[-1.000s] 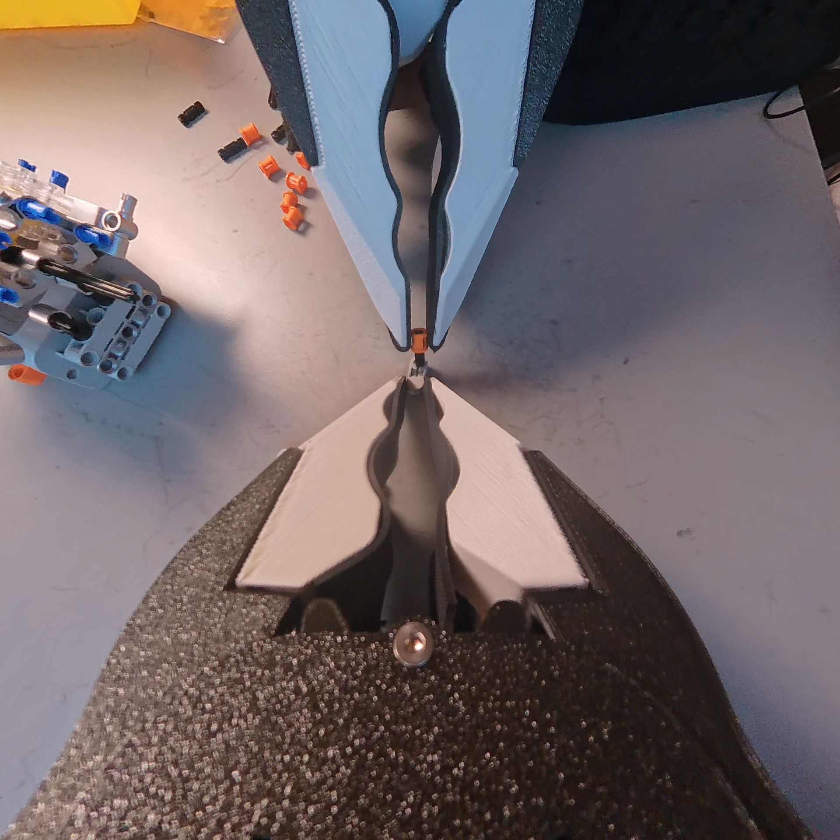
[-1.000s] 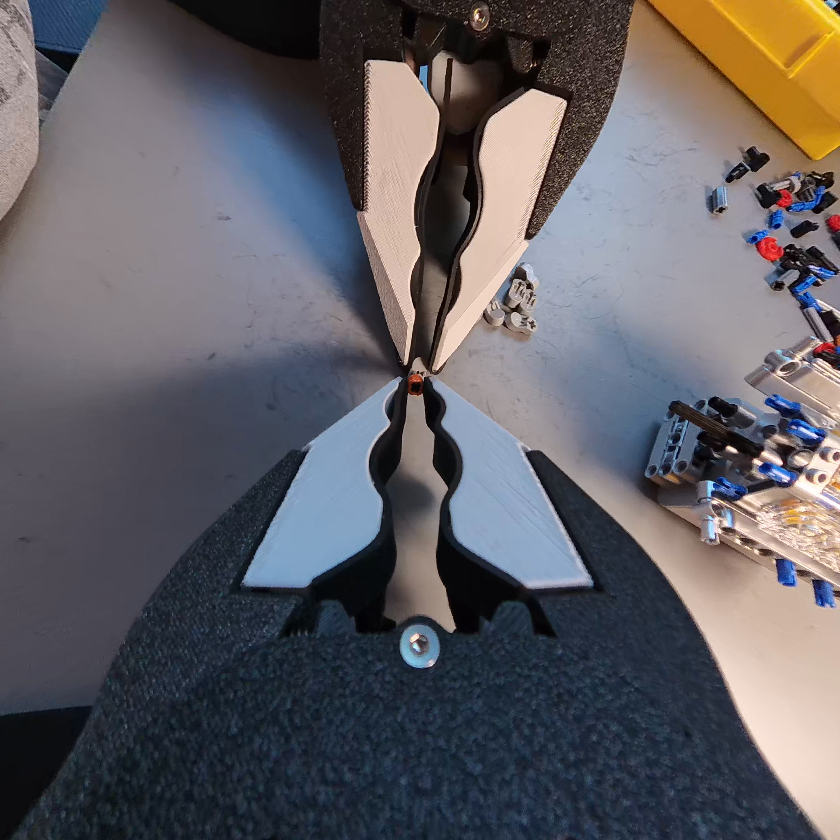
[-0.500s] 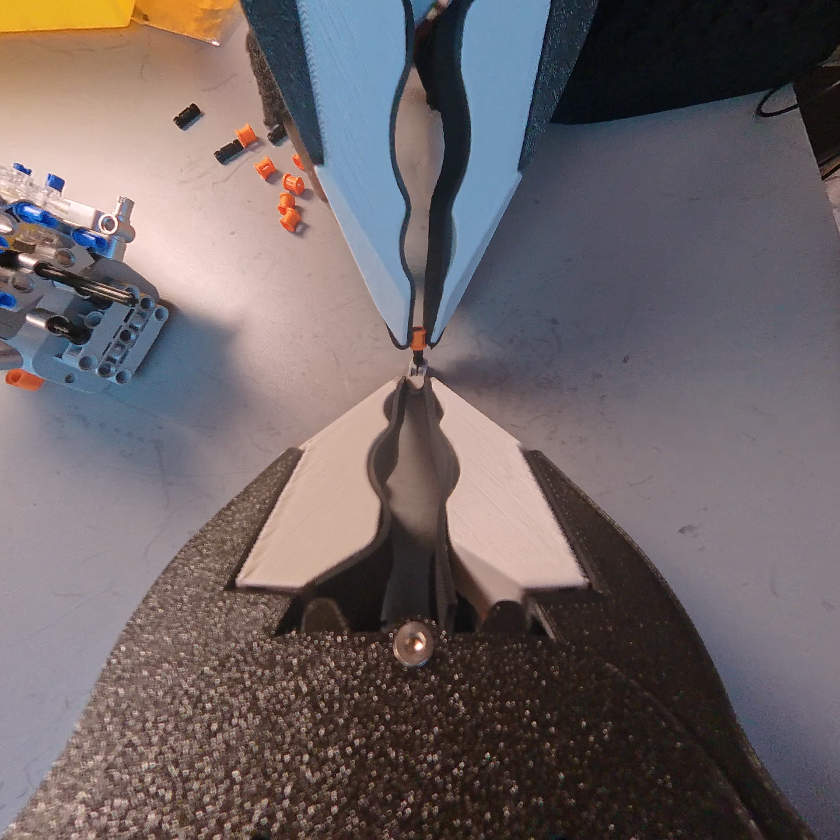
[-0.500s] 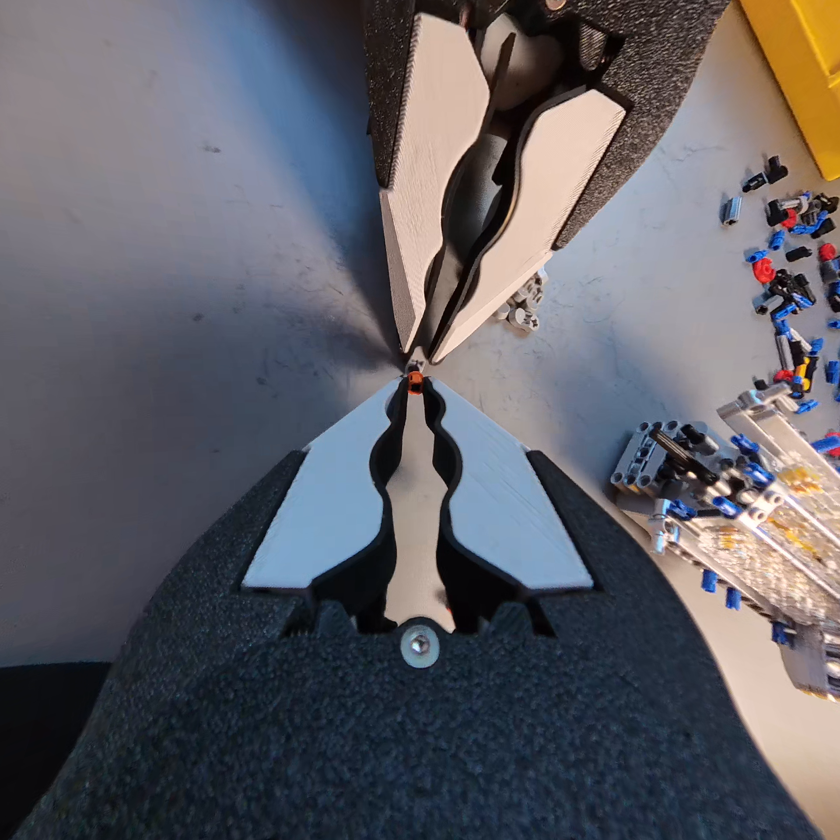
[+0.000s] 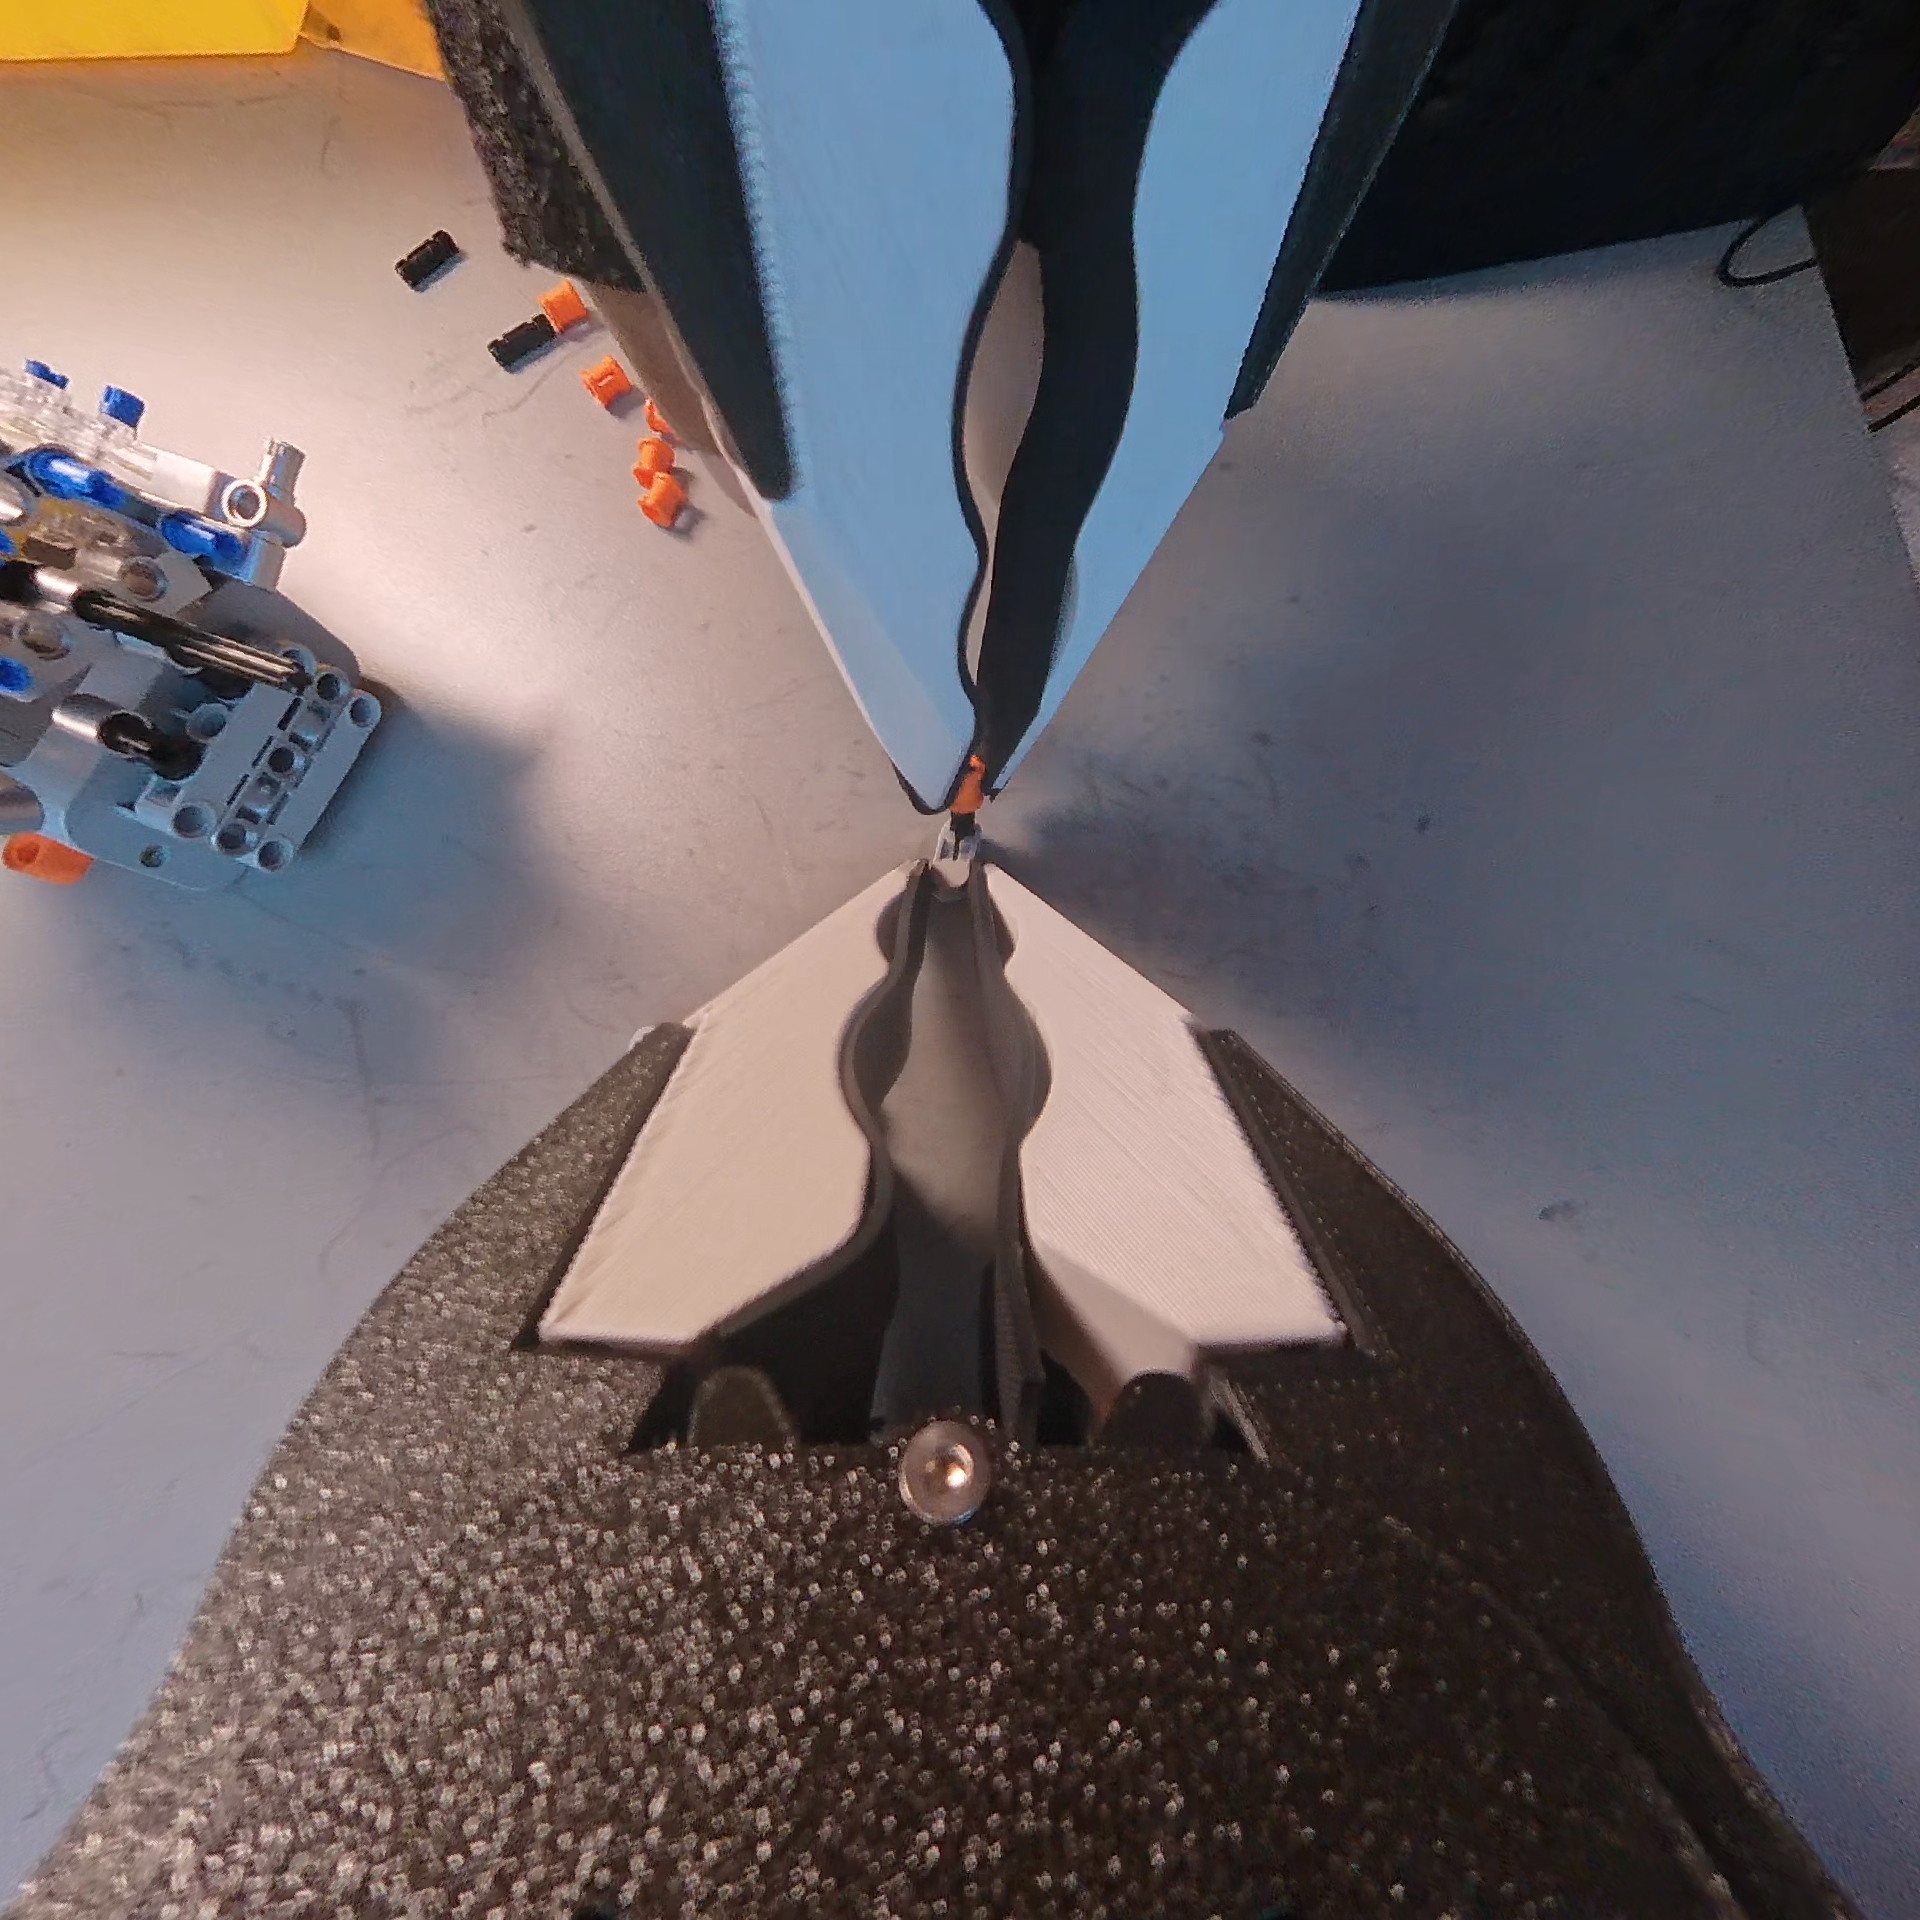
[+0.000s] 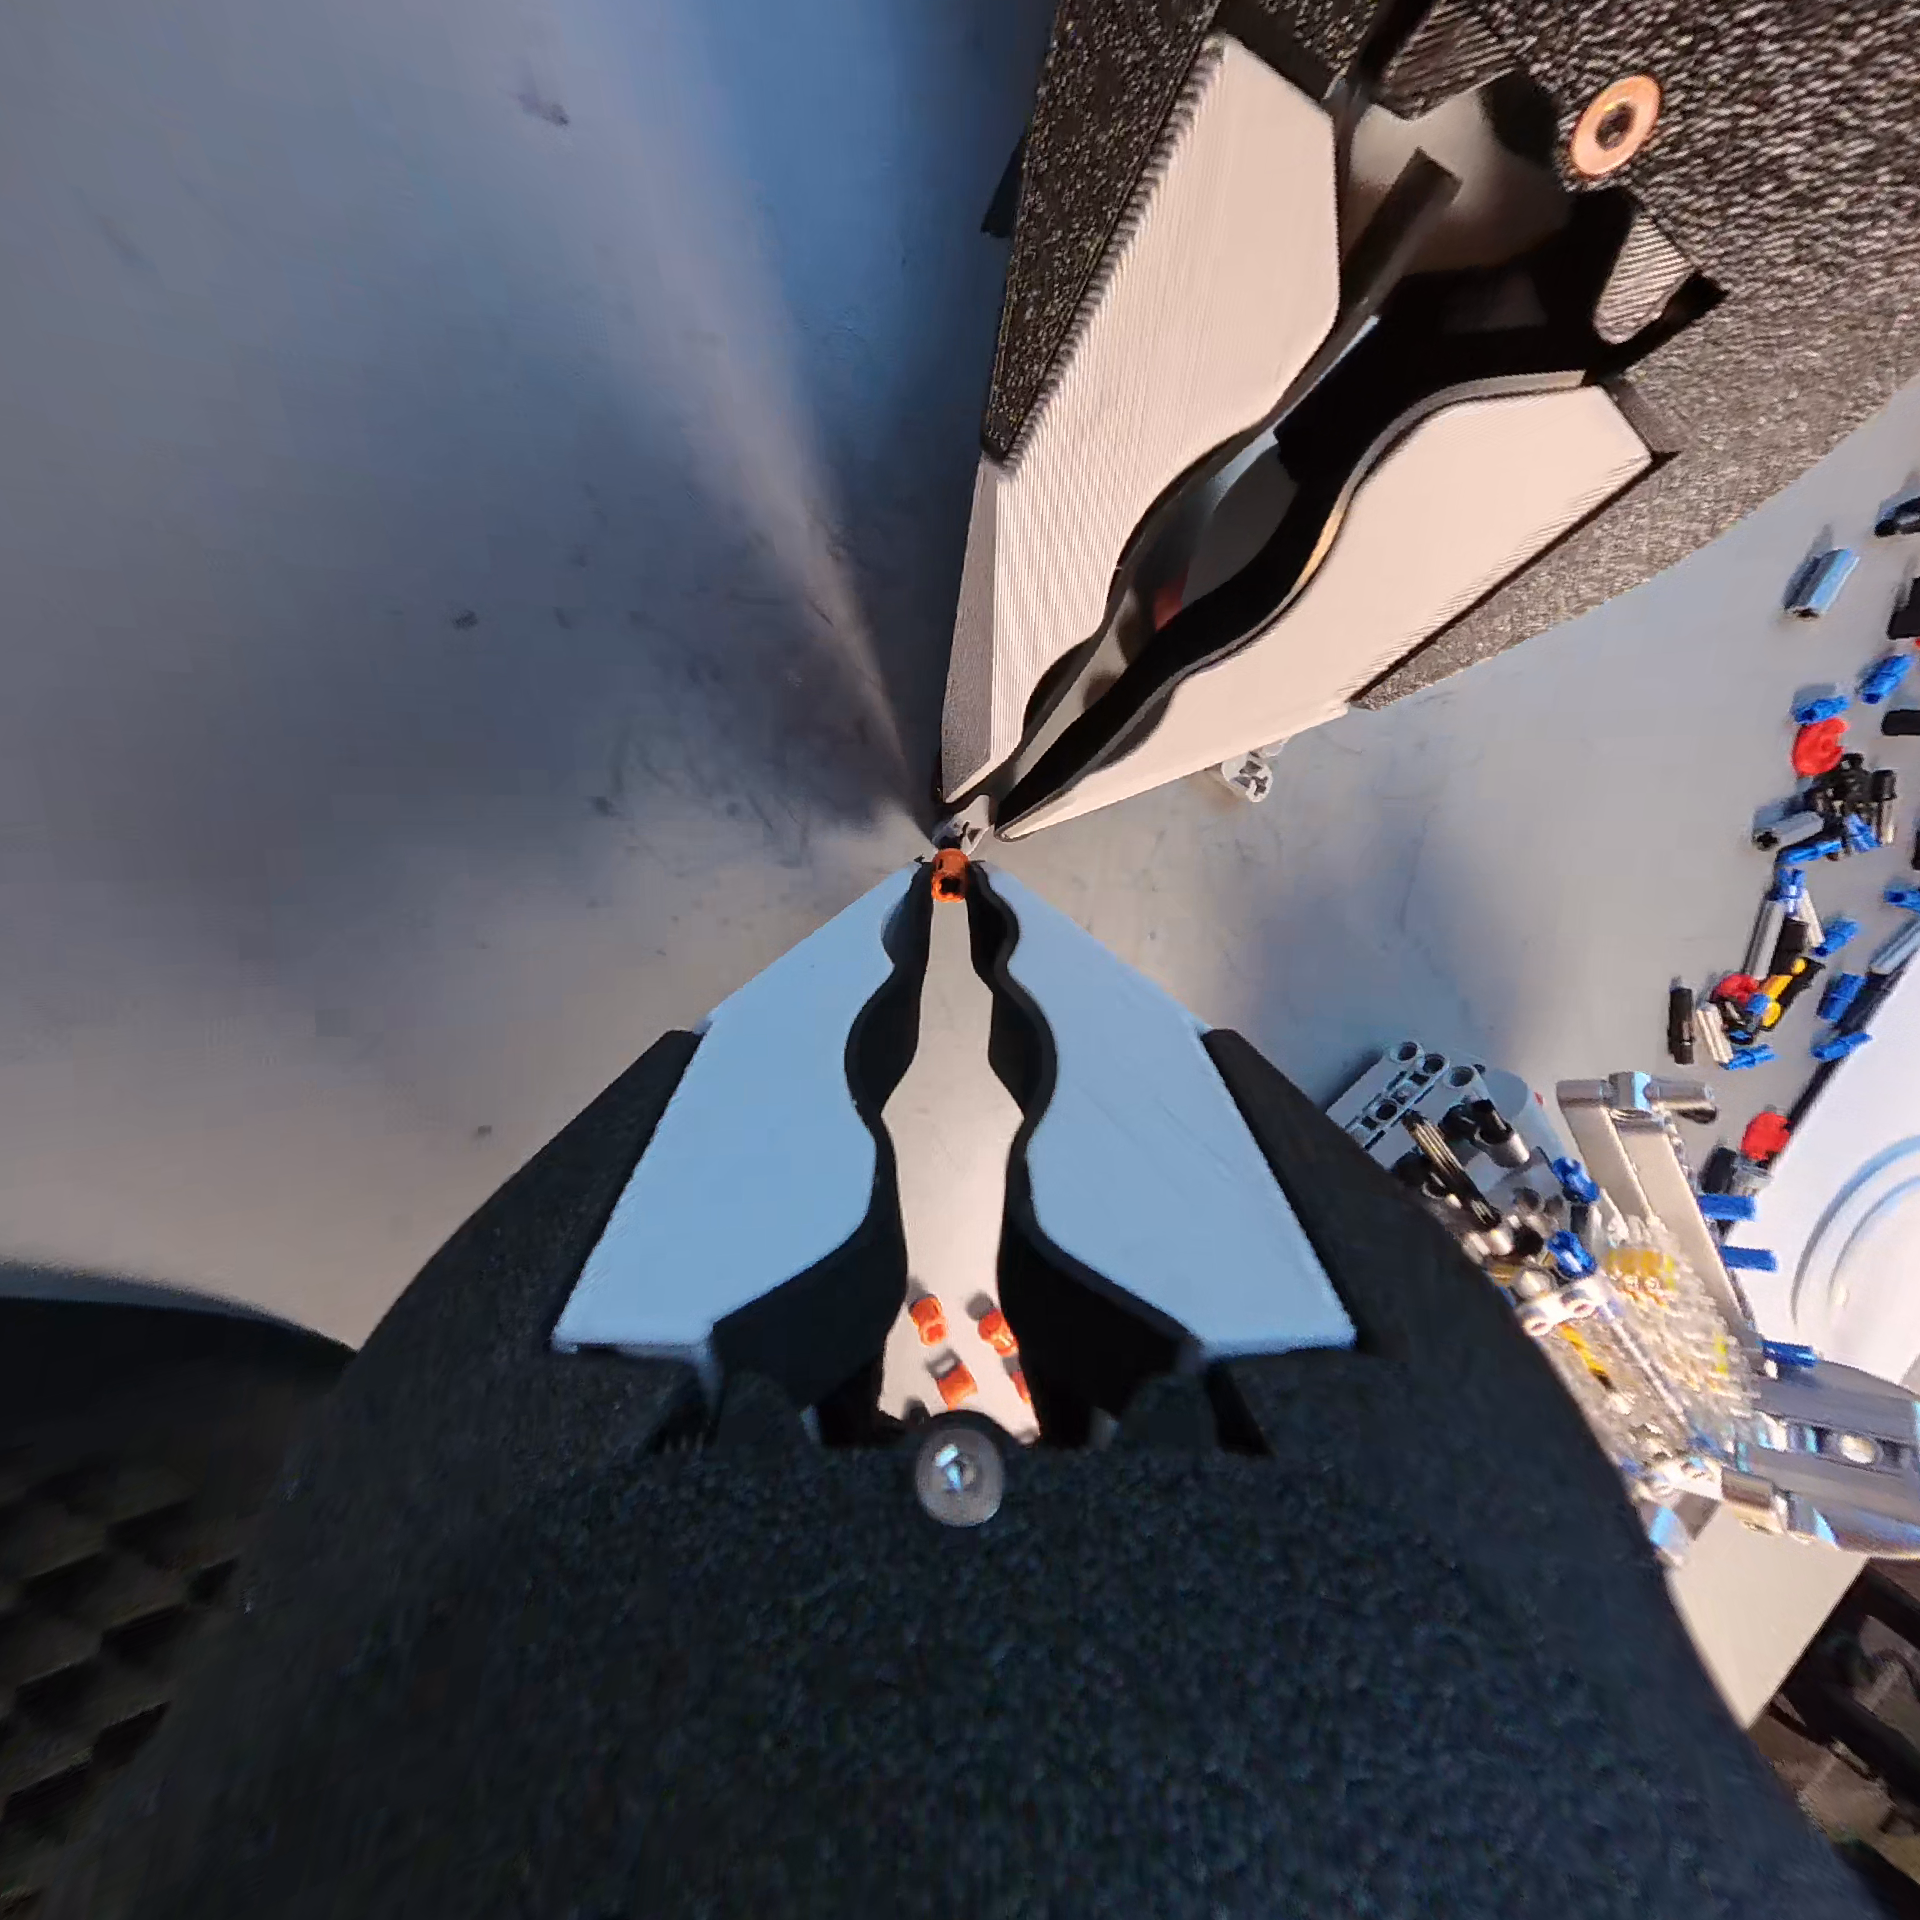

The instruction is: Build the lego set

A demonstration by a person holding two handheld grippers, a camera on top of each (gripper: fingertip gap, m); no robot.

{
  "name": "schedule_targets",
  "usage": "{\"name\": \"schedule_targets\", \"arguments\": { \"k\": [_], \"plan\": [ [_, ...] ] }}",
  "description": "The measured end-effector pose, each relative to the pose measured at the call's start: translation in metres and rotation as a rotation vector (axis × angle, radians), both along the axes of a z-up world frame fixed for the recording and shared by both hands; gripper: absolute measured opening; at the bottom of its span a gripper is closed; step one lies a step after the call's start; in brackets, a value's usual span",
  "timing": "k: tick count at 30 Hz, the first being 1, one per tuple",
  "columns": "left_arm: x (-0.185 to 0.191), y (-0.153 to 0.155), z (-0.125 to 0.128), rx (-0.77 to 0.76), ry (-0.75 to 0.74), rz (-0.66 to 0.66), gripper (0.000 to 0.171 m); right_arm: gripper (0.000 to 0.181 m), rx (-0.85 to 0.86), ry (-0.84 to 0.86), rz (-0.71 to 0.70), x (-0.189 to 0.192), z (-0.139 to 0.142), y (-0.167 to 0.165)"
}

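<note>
My left gripper [image 5: 951,871] is shut on a small grey piece [image 5: 954,847] at its tips. My right gripper [image 6: 948,883] is shut on a small orange bush [image 6: 948,873]. The two grippers meet tip to tip above the grey table [image 5: 1455,831]. In the left wrist view the right gripper [image 5: 966,795] comes down from the top with the orange bush [image 5: 971,788], and a thin dark pin [image 5: 962,821] joins the bush to the grey piece. In the right wrist view the left gripper [image 6: 971,826] comes in from the upper right with the grey piece [image 6: 961,831].
A grey and blue brick assembly [image 5: 156,675] lies at the left, with loose orange bushes [image 5: 655,478], black pins [image 5: 426,255] and a yellow bin [image 5: 156,26] beyond. In the right wrist view the assembly [image 6: 1558,1247] and a pile of small parts [image 6: 1818,831] lie at the right. My two grippers' fingertips are within a few centimetres of each other.
The grippers stay tip to tip. The right gripper has tilted and come closer in the left view. In the right view the left gripper has swung toward the upper right.
</note>
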State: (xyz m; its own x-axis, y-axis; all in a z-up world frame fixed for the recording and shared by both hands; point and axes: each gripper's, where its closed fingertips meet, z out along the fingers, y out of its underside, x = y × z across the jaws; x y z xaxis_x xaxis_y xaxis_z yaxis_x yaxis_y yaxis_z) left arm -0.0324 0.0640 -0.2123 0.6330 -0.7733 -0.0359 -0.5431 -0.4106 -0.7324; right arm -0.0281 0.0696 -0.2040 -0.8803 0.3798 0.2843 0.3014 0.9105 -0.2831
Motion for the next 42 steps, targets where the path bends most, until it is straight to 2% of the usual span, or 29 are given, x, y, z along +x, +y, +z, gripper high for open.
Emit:
{"name": "schedule_targets", "arguments": {
  "k": [14, 22, 28, 32, 42],
  "plan": [
    [0.000, -0.002, 0.000, 0.005, 0.008, 0.028, 0.004, 0.004, 0.017, -0.007, -0.070, -0.003, -0.006, -0.003],
    [0.000, -0.002, 0.000, 0.019, 0.019, 0.029, 0.004, 0.006, -0.078, 0.047, -0.134, -0.002, -0.005, -0.003],
    [0.000, -0.002, 0.000, 0.020, 0.021, 0.029, 0.005, 0.006, -0.132, 0.085, -0.167, -0.001, 0.008, -0.002],
    [0.000, -0.002, 0.000, 0.020, 0.020, 0.030, 0.004, 0.006, -0.119, 0.075, -0.164, 0.000, 0.001, -0.002],
    [-0.001, -0.003, 0.000, 0.041, 0.032, 0.031, 0.005, 0.006, -0.268, 0.101, -0.236, -0.001, 0.009, -0.005]
  ]
}}
